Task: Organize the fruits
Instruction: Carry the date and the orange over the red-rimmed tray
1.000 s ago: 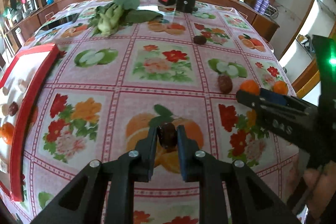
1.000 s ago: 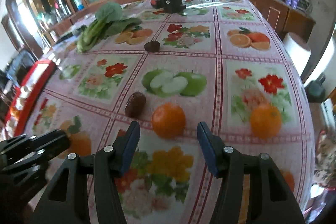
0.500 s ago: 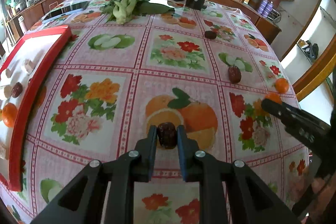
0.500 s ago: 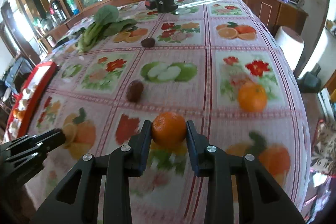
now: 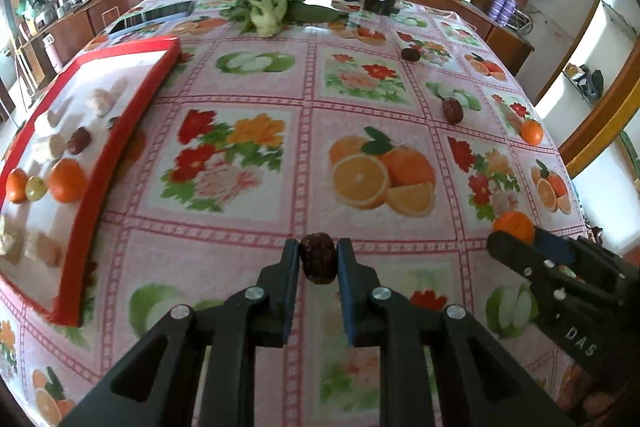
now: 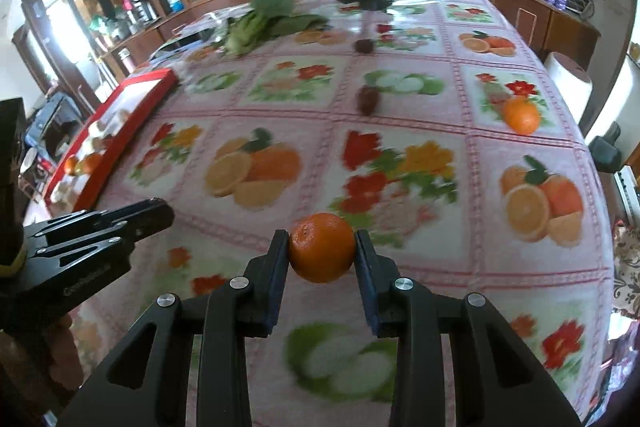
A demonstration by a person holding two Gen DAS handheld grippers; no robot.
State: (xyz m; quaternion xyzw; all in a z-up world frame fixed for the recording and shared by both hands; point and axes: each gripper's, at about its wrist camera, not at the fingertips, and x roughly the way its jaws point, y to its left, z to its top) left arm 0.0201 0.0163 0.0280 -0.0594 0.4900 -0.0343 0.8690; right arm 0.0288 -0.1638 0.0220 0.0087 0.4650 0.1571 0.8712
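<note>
The left gripper point(image 5: 318, 257) squeezes a small dark brown date point(image 5: 318, 258). The right gripper point(image 6: 322, 247) squeezes a round orange tangerine point(image 6: 322, 247). A red-edged tray point(image 5: 132, 111) sits far left.

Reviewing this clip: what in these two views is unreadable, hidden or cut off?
- Red tray: left wrist view, its near left part is cut off by the frame edge; the pale lumps inside are blurred and can't be identified.
- Loose dark fruit: right wrist view, smeared by motion blur.
- Right hand-held gripper: left wrist view, its own fingers hide most of the orange.
</note>
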